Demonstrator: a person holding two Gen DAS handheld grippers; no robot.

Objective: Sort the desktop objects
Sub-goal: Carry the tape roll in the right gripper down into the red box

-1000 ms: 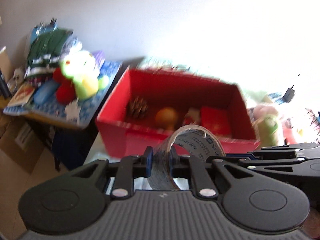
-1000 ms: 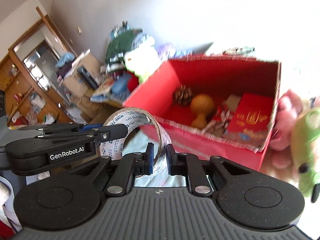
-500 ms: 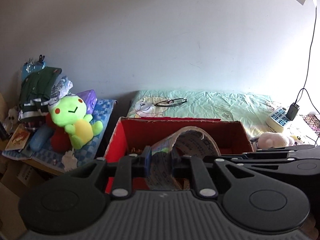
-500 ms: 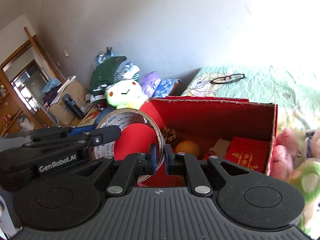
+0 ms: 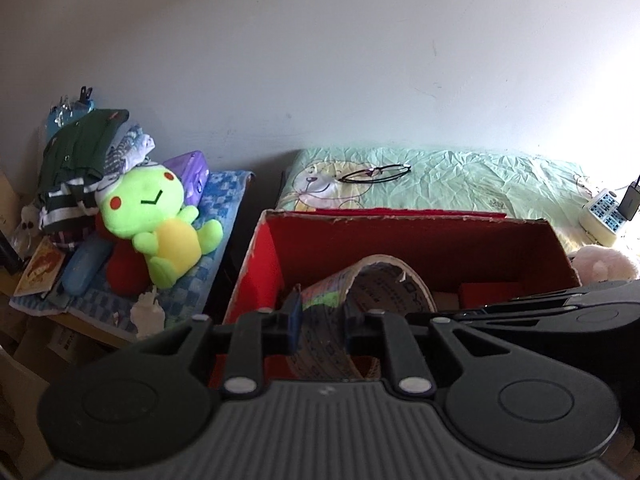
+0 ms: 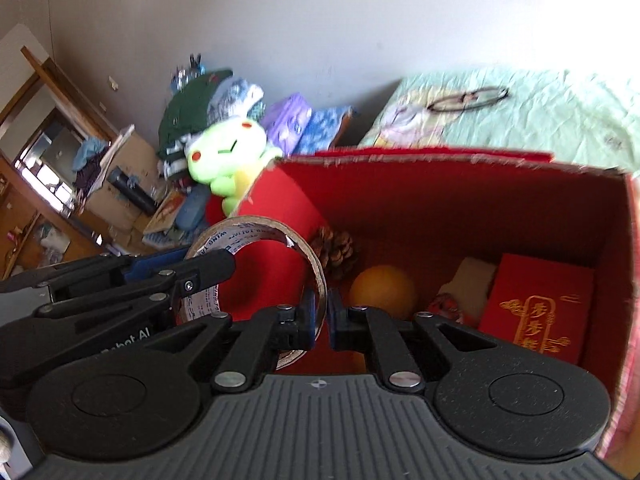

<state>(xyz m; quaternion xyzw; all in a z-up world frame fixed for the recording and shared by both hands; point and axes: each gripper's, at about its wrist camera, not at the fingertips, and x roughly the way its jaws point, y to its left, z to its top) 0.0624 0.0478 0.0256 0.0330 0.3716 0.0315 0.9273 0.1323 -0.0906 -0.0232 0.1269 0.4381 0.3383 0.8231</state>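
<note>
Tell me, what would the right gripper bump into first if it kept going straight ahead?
Probably the red cardboard box. The right gripper, clamped on the clear tape roll, points down into it, towards the orange fruit and brown pine cone. Depth is unclear.

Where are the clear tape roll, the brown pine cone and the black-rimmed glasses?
Clear tape roll (image 6: pixel 256 229): right wrist view, top of its ring.
Brown pine cone (image 6: pixel 336 251): right wrist view, its scales.
Black-rimmed glasses (image 5: pixel 376 173): left wrist view, lens rim.

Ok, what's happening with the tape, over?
Left gripper and right gripper both clamped on clear tape roll. Roll above open red cardboard box. Nothing blocking.
</note>
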